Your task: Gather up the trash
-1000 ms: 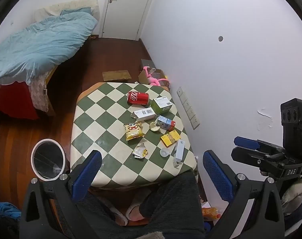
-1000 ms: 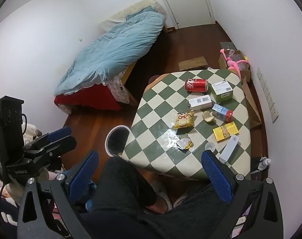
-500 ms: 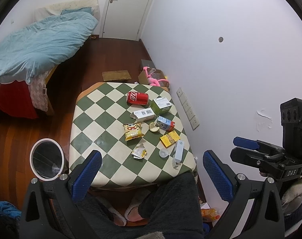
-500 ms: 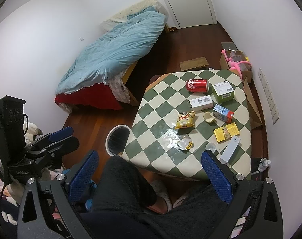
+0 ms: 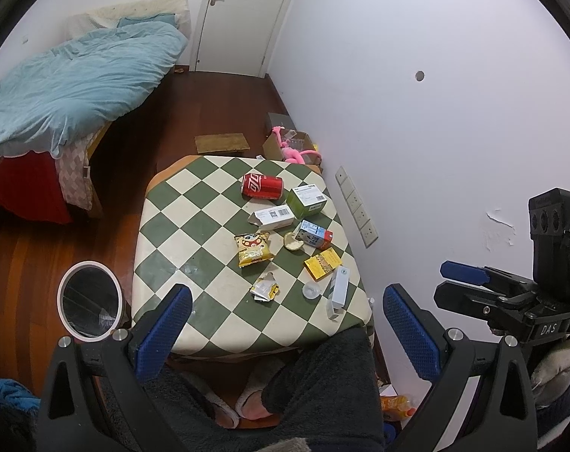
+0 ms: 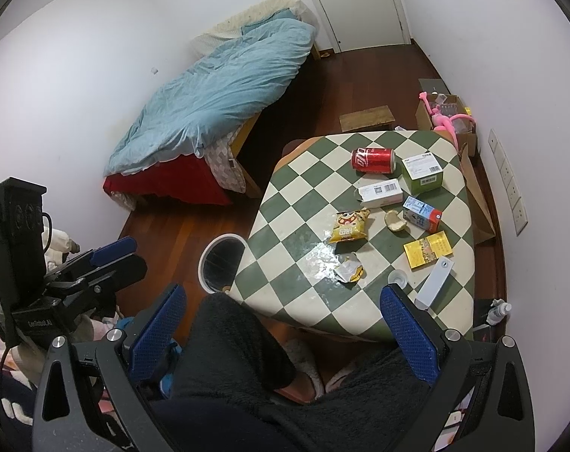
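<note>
Left wrist view: both grippers, left [image 5: 281,324] and right [image 6: 283,326], hang empty with fingers apart above the table [image 5: 172,233], where all trash, including can [image 5: 262,186] and snack bag [image 5: 253,249], remains uncollected beside the seemingly empty bin [image 5: 89,301].

i read the counter [image 6: 285,196] cover as a smooth checkered sheet, glossy where light glares near its middle. red can [image 5: 261,186]: shiny metal. green box [image 5: 307,201] and white box [image 5: 272,217]: matt cardboard. snack bag [image 6: 348,226] and crumpled wrapper [image 6: 348,269]: glossy, creased film. floor [image 5: 17,263]: polished dark wood. bed cover [image 6: 217,94]: soft wrinkled cloth. bin [image 5: 88,300]: smooth rim, thin plastic liner. my fingers [image 5: 164,324]: textured blue pads on matt black frames. trousers [image 6: 228,358]: fuzzy dark cloth.
</note>
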The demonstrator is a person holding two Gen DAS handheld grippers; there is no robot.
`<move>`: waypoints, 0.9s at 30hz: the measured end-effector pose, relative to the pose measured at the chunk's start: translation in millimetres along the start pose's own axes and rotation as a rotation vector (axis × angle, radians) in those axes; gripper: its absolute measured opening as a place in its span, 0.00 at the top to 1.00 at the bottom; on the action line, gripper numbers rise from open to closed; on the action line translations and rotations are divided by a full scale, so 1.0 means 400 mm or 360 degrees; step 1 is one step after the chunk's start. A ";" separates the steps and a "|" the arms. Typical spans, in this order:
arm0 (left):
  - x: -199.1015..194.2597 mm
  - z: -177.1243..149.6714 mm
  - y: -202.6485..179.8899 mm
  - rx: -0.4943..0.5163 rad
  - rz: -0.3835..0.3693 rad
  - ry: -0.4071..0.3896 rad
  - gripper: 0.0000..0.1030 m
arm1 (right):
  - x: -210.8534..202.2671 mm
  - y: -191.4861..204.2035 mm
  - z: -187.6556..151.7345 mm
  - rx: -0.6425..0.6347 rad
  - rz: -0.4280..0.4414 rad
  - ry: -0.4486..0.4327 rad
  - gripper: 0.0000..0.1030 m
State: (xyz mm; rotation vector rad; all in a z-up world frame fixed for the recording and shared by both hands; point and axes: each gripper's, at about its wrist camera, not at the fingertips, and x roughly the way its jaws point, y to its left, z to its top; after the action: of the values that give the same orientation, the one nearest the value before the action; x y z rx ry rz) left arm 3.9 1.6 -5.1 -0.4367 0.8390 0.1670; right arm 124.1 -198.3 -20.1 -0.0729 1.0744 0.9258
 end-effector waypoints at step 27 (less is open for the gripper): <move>0.006 -0.005 0.004 -0.0002 -0.0006 0.0011 0.00 | 0.004 0.001 0.003 -0.0001 -0.0006 0.0001 0.00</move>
State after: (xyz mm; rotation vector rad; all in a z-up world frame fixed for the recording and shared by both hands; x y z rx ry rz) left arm 3.5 2.0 -8.7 -0.4402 0.8448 0.1627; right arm 124.8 -196.3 -20.7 -0.0758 1.0741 0.9232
